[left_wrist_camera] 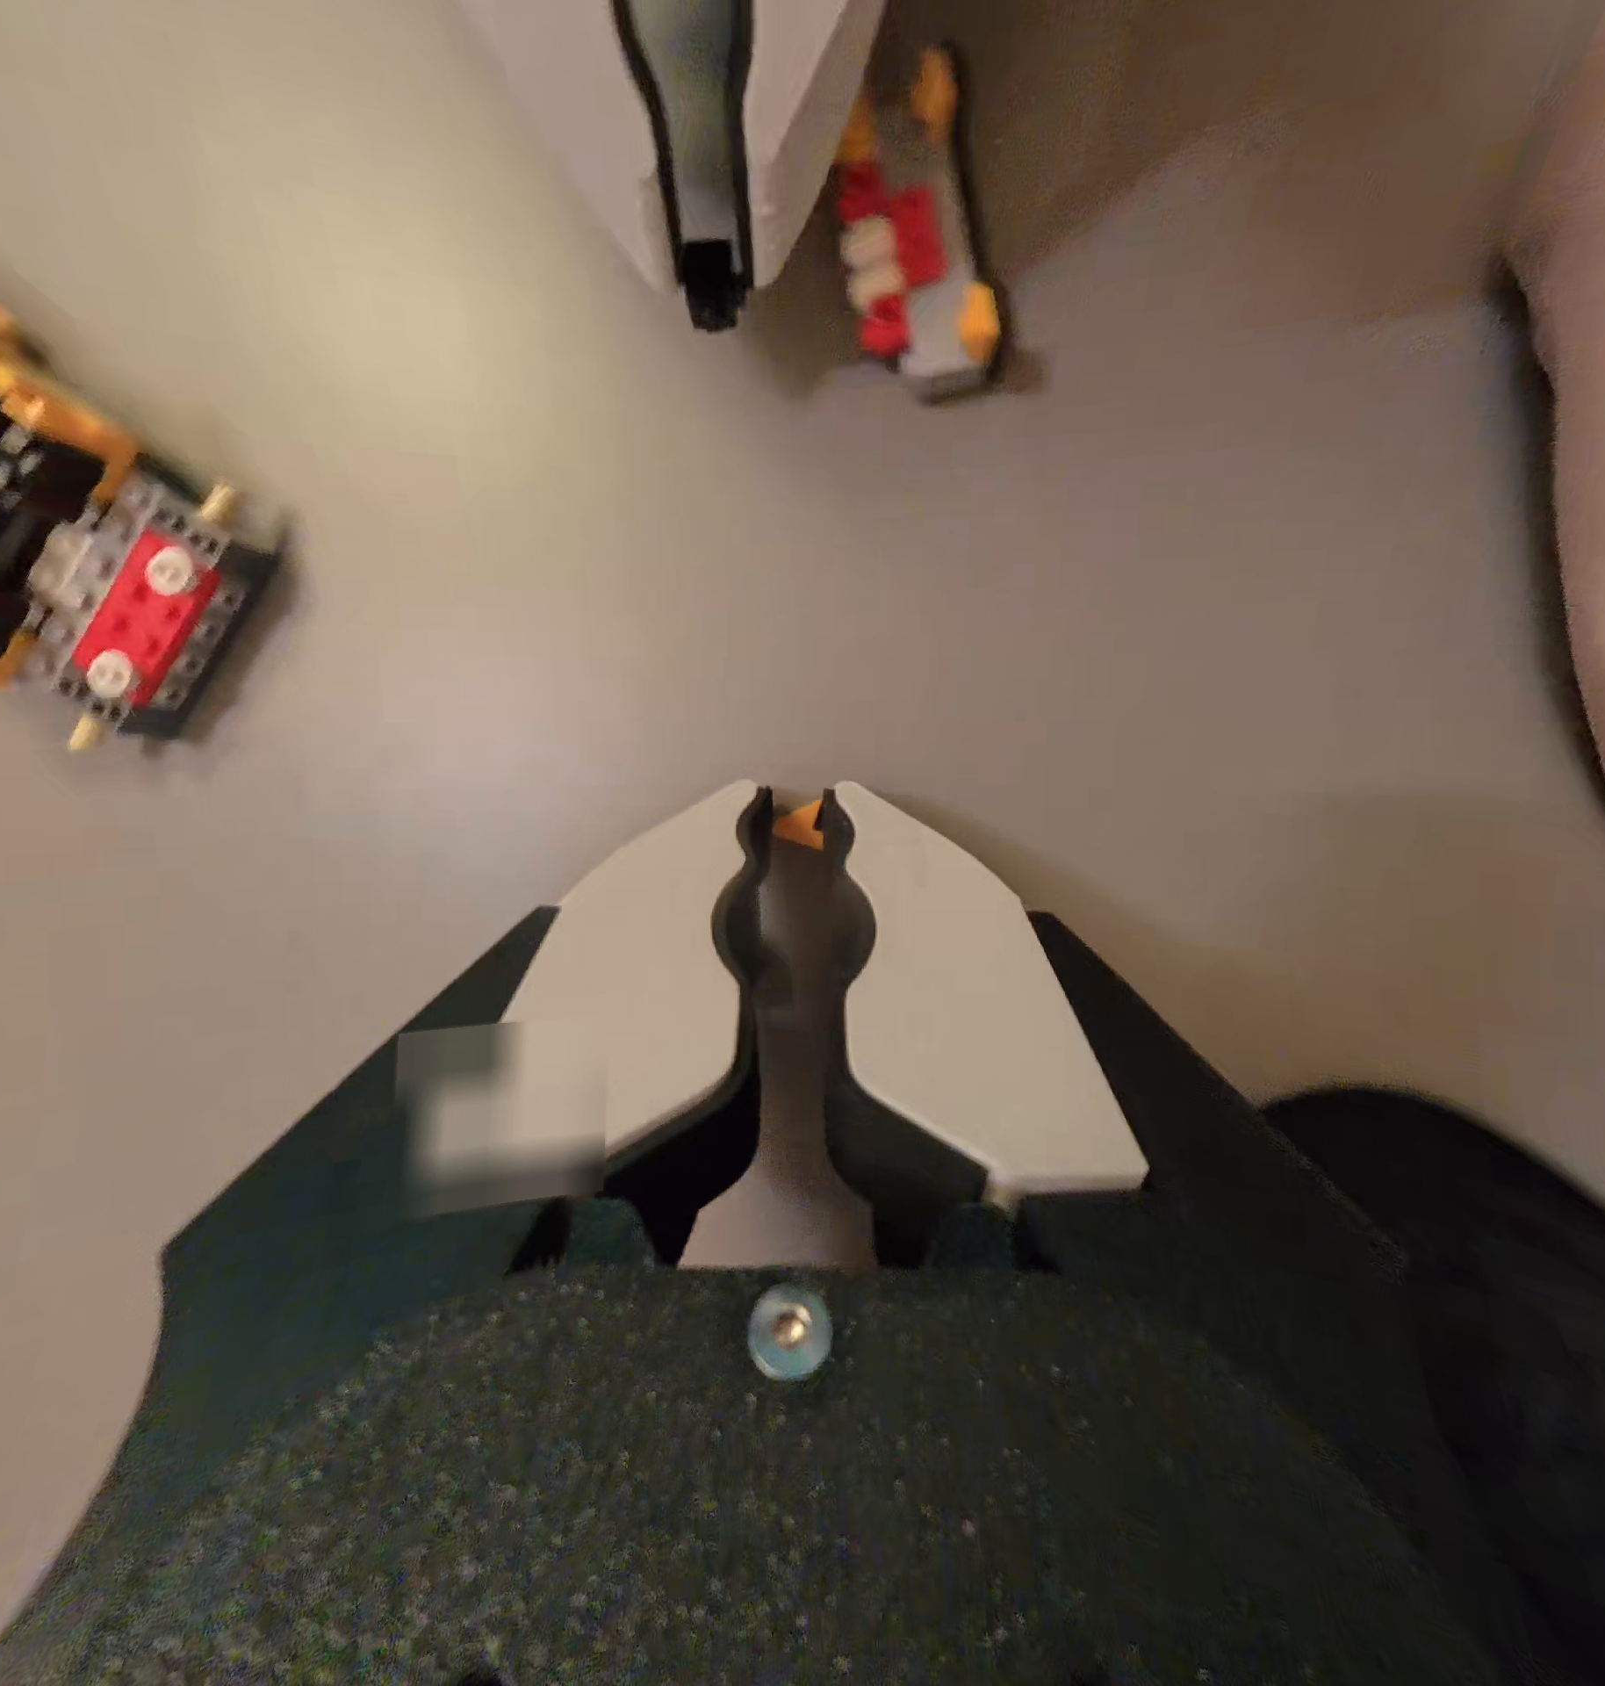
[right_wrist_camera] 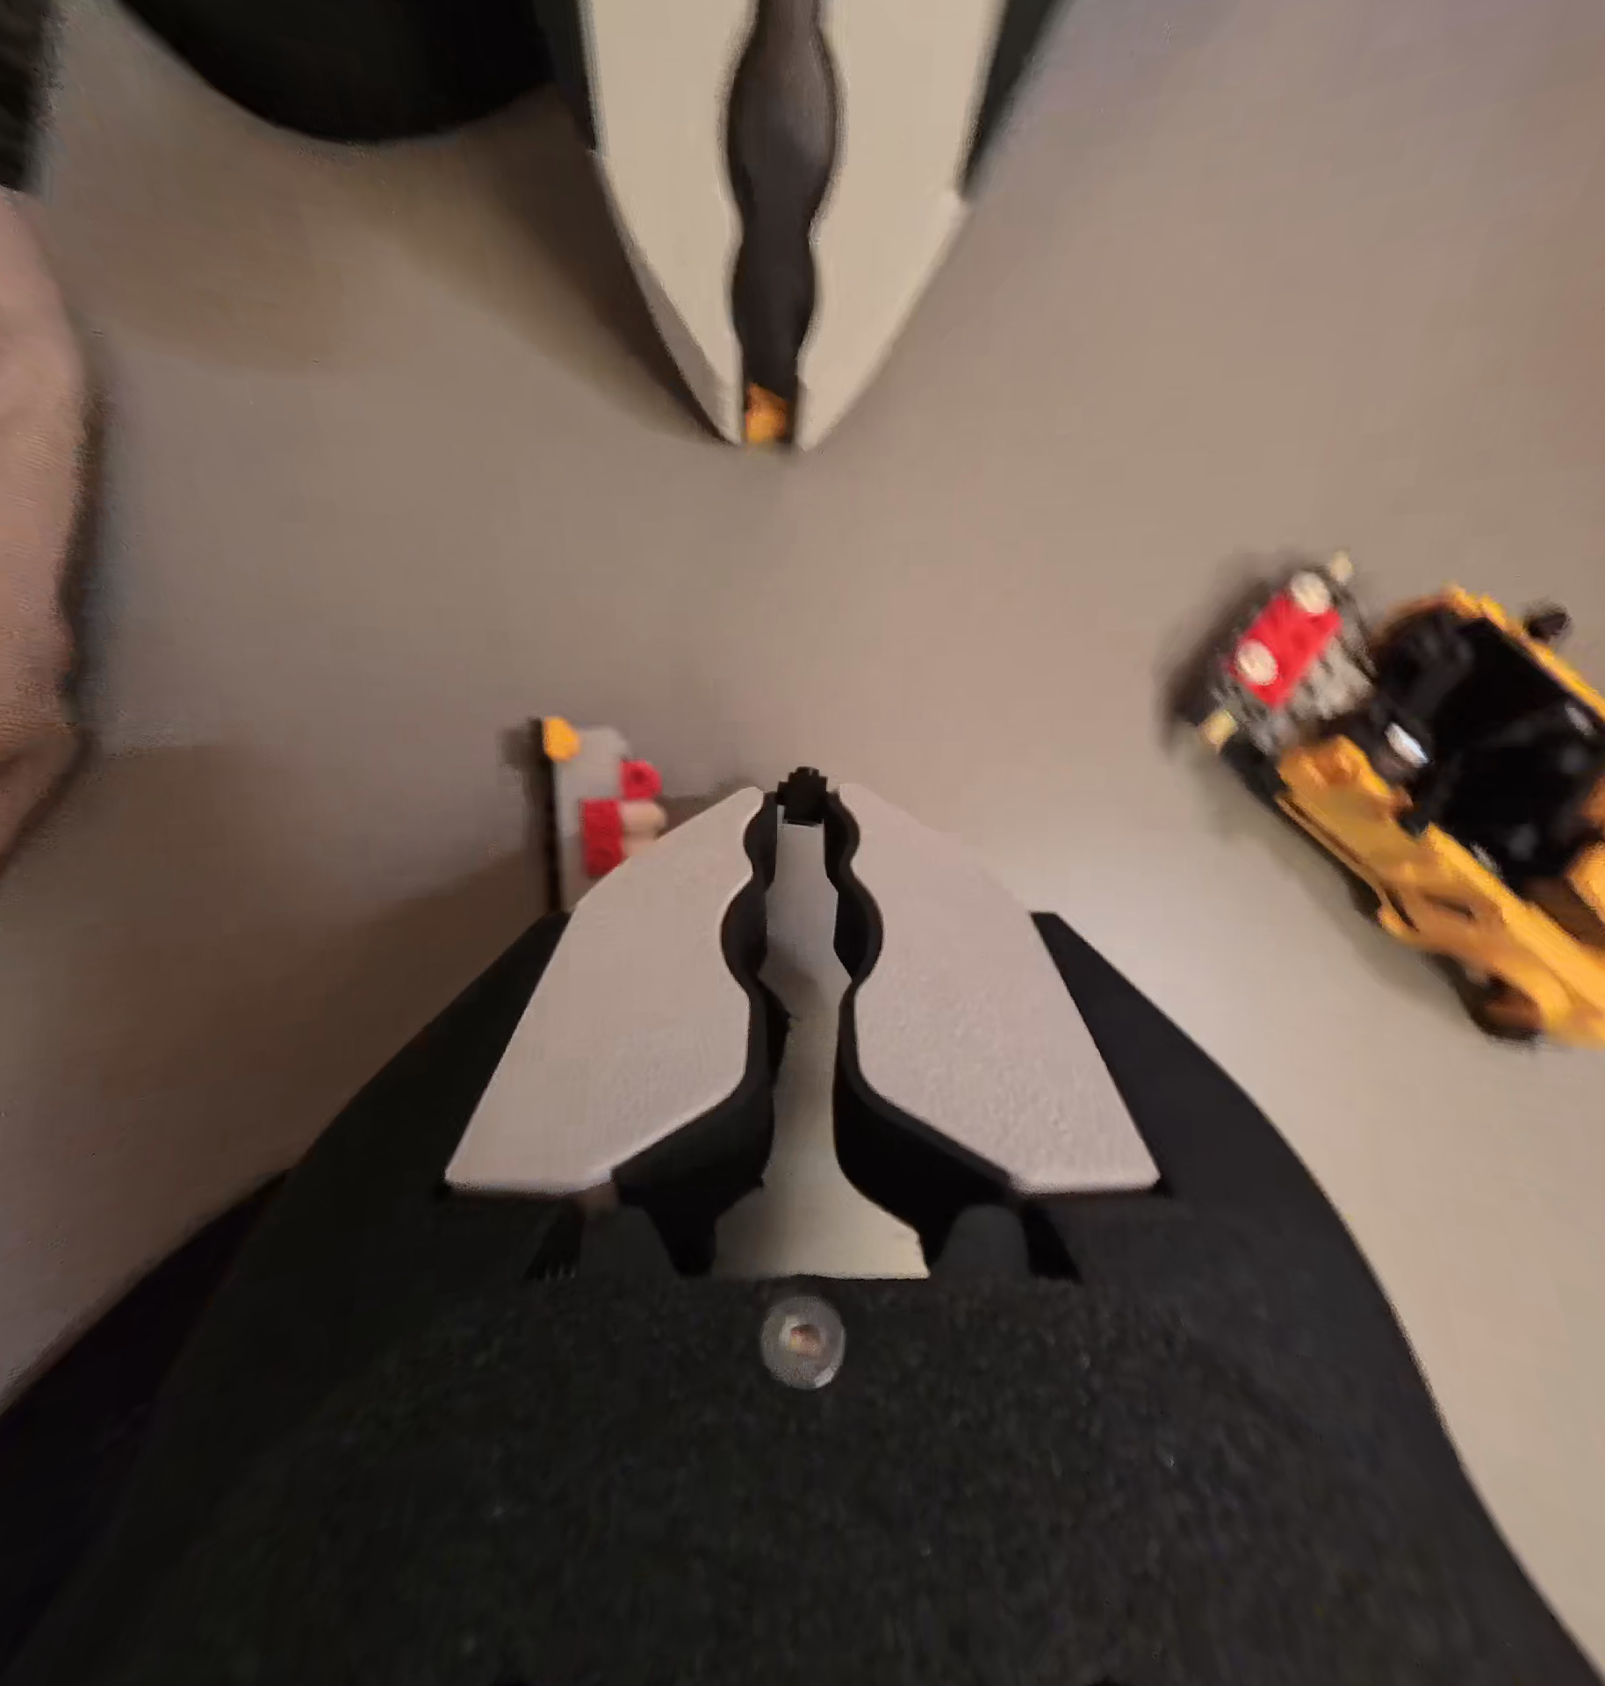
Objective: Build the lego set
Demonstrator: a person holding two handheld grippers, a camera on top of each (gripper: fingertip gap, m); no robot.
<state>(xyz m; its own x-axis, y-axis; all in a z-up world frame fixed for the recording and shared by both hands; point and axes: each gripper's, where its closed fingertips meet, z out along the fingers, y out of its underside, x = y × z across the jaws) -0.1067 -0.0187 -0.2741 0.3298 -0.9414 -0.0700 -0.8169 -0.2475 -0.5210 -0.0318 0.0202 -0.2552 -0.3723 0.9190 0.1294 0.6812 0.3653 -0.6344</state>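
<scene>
My left gripper (left_wrist_camera: 801, 807) is shut on a small orange lego piece (left_wrist_camera: 799, 824), held above the grey table; it also shows at the top of the right wrist view (right_wrist_camera: 770, 429). My right gripper (right_wrist_camera: 803, 803) is shut on a small black lego piece (right_wrist_camera: 804, 792); it also shows at the top of the left wrist view (left_wrist_camera: 717, 292). A small flat assembly (left_wrist_camera: 927, 265) of grey, red, white and orange pieces lies on the table beside the right gripper, and shows in the right wrist view (right_wrist_camera: 598, 803) too. The yellow and black lego car (right_wrist_camera: 1437, 785) lies to the right, its red and grey end (left_wrist_camera: 142, 620) at the left of the left wrist view.
A pinkish soft thing (left_wrist_camera: 1592, 456) borders the table at the right of the left wrist view and at the left of the right wrist view (right_wrist_camera: 5, 511). A dark sleeve (left_wrist_camera: 1492, 1323) shows at the lower right. Bare grey table (left_wrist_camera: 689, 593) lies between the grippers.
</scene>
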